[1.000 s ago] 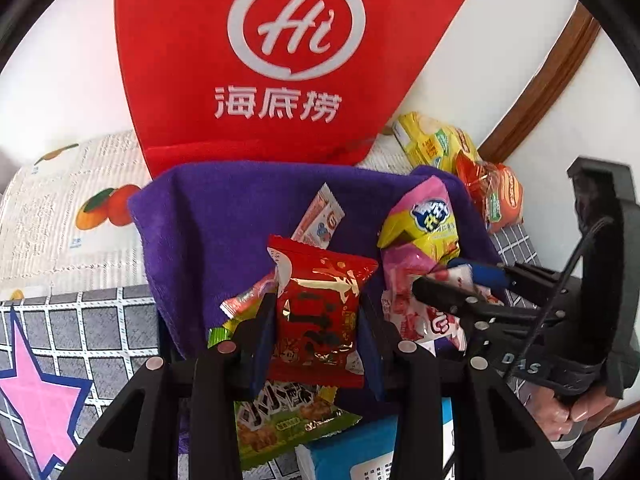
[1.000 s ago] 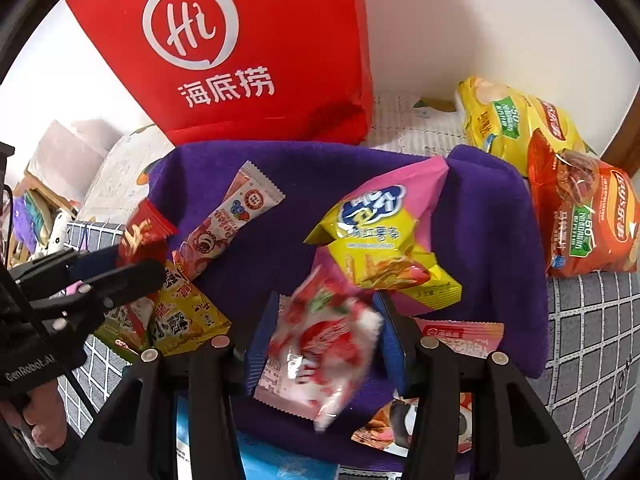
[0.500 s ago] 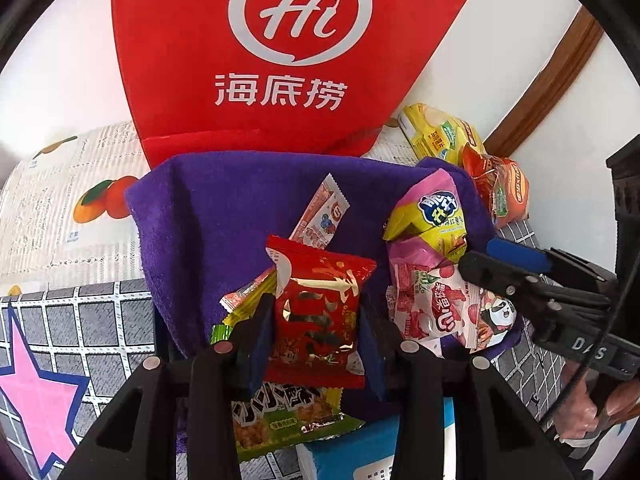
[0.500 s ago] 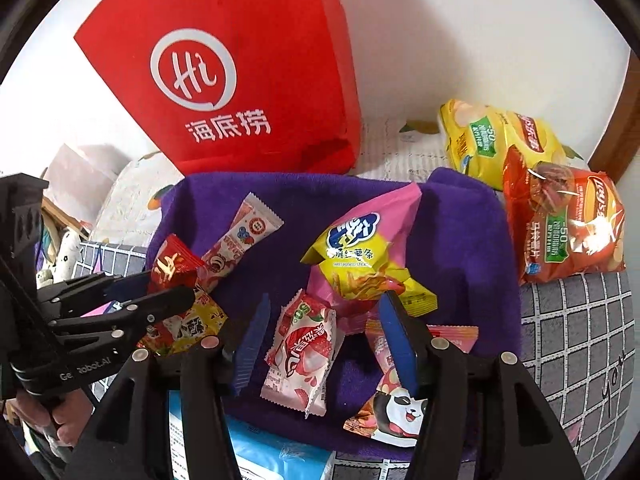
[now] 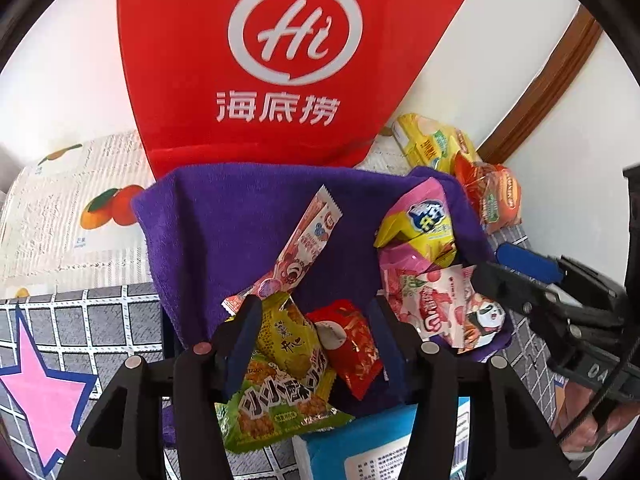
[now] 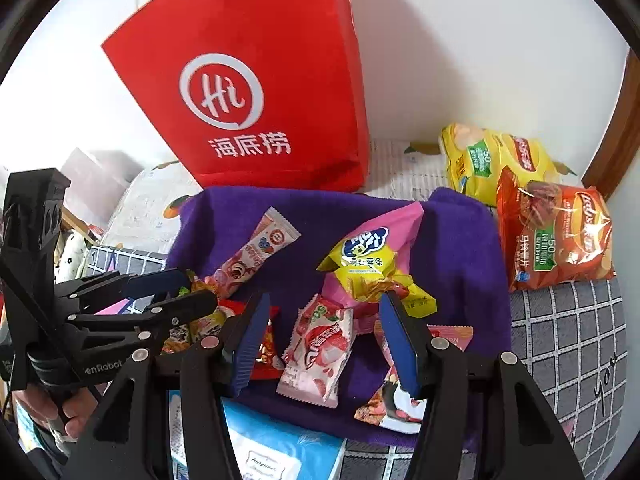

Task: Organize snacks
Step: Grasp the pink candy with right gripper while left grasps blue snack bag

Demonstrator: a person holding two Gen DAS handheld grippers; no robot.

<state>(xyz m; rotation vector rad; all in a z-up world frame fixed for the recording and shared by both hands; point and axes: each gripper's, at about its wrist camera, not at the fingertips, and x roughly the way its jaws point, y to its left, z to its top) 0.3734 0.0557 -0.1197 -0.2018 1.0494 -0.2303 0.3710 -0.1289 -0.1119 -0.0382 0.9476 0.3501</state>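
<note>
Left gripper (image 5: 316, 332) has let go of the red packet (image 5: 350, 346), which now lies loose between its spread jaws on the purple towel (image 5: 240, 216); right gripper (image 6: 320, 340), jaws also spread, straddles the pink packet (image 6: 320, 352), long axis pointing away.

a plain white wall (image 6: 480, 60) fills the view ahead of the gripper, evenly lit by soft daylight. to the right, a brown wooden trim strip (image 5: 540, 84) runs diagonally up the wall — it shows again at the right edge of the other wrist view. below the gripper lies a grey cloth with a white grid pattern (image 6: 568, 320); down to the left it carries a pink star outlined in blue (image 5: 40, 400). farther ahead and left, a pale printed sheet with orange fruit pictures (image 5: 80, 216) covers the surface — up to the wall.
</note>
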